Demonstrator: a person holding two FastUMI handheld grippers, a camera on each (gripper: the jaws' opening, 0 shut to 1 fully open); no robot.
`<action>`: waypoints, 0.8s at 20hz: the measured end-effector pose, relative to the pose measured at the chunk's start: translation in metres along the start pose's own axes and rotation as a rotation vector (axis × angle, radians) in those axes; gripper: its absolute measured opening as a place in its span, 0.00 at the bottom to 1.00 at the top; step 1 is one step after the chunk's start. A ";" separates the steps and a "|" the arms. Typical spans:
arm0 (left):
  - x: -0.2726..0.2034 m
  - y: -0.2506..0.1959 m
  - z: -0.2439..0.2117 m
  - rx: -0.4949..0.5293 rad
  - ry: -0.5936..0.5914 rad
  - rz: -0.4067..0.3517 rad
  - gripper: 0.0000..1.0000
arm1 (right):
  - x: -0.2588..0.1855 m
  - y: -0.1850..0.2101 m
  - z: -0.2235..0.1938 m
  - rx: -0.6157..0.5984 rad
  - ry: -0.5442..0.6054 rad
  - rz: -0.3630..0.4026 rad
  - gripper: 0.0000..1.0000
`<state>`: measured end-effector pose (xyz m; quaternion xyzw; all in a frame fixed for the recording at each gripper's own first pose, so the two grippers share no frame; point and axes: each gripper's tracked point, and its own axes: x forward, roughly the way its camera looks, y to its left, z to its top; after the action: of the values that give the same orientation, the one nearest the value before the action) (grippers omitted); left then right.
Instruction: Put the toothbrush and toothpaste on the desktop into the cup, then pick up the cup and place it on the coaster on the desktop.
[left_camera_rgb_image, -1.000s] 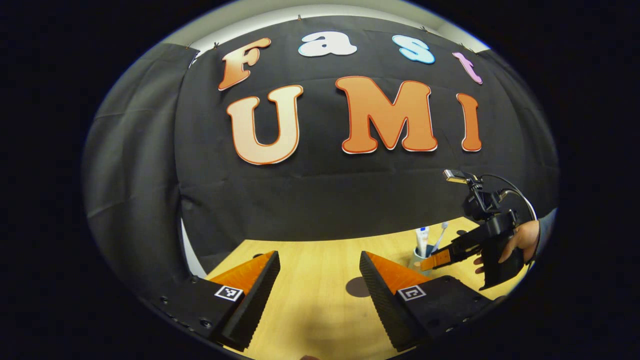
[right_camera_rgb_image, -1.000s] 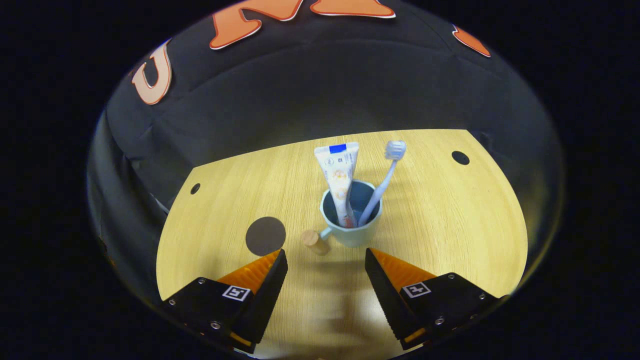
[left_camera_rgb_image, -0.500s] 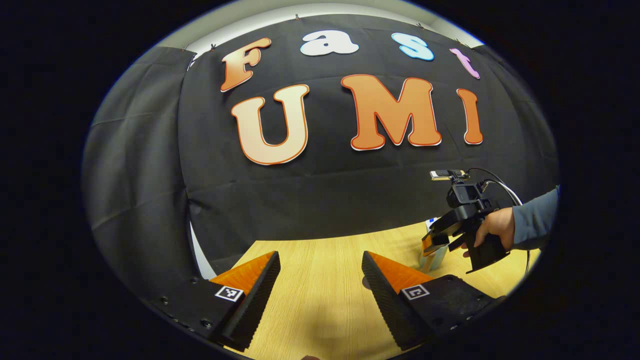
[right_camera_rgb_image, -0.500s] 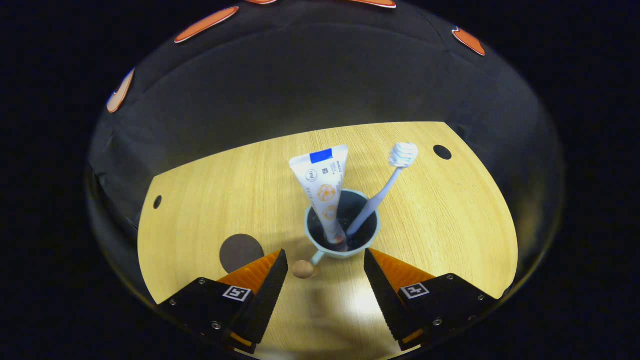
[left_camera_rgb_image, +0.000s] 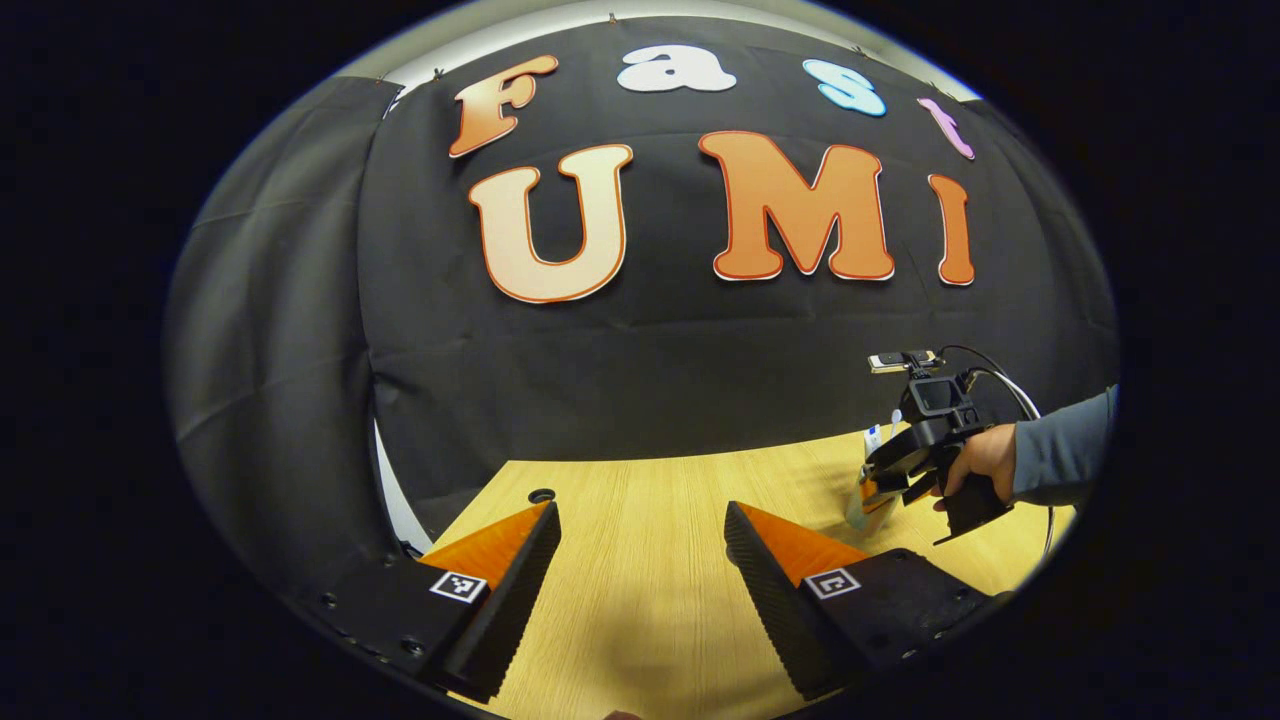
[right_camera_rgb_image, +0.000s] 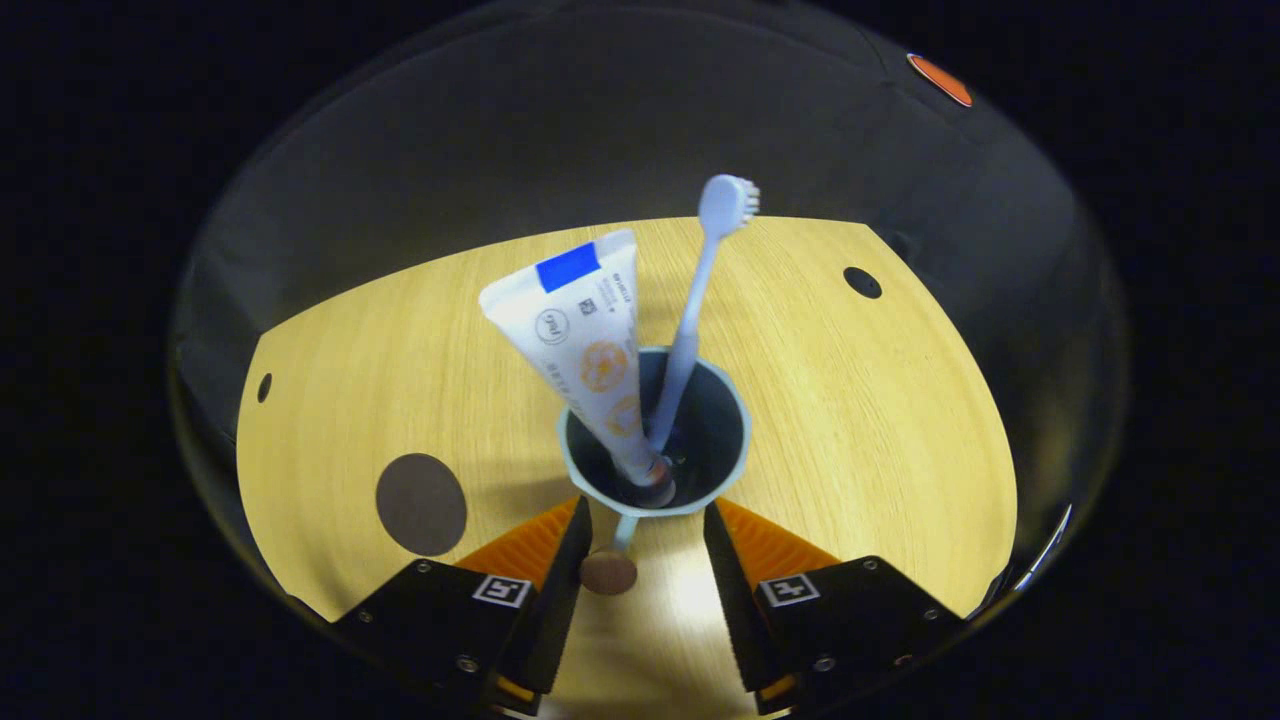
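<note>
A pale blue cup (right_camera_rgb_image: 735, 440) stands on the wooden desktop (right_camera_rgb_image: 880, 420) with a white toothpaste tube (right_camera_rgb_image: 580, 340) and a light blue toothbrush (right_camera_rgb_image: 695, 310) upright inside it. My right gripper (right_camera_rgb_image: 646, 510) is close over the cup's near side, its fingers narrowed on either side of the cup's wooden-tipped handle (right_camera_rgb_image: 608, 573), with a gap left on the right. The dark round coaster (right_camera_rgb_image: 421, 504) lies to the left of the cup. In the left gripper view, my left gripper (left_camera_rgb_image: 640, 515) hangs open over bare desk, and the right gripper (left_camera_rgb_image: 880, 480) shows far right over the cup (left_camera_rgb_image: 856, 512).
A person's hand (left_camera_rgb_image: 985, 455) and grey sleeve hold the right gripper. The desktop has small round holes (right_camera_rgb_image: 862, 282) (right_camera_rgb_image: 263, 387) near its far corners. The black cloth wall rises straight from the desk's far edge.
My right gripper has moved forward and down onto the cup, and its fingers have narrowed around the handle. The left gripper has drifted slightly and stays open.
</note>
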<state>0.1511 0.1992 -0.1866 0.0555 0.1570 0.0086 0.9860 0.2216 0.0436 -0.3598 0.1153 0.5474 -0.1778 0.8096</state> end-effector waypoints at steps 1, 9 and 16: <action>0.001 0.000 -0.001 -0.004 0.006 0.000 0.99 | 0.004 -0.003 0.002 0.000 0.001 -0.001 0.60; 0.004 -0.005 -0.006 -0.009 0.027 -0.005 0.99 | 0.001 -0.008 0.002 -0.017 0.006 0.025 0.20; -0.001 -0.009 -0.010 -0.017 0.046 -0.012 0.99 | 0.005 -0.008 0.004 -0.089 -0.036 0.084 0.13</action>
<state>0.1472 0.1909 -0.1967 0.0460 0.1796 0.0051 0.9826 0.2235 0.0341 -0.3633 0.0988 0.5348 -0.1214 0.8303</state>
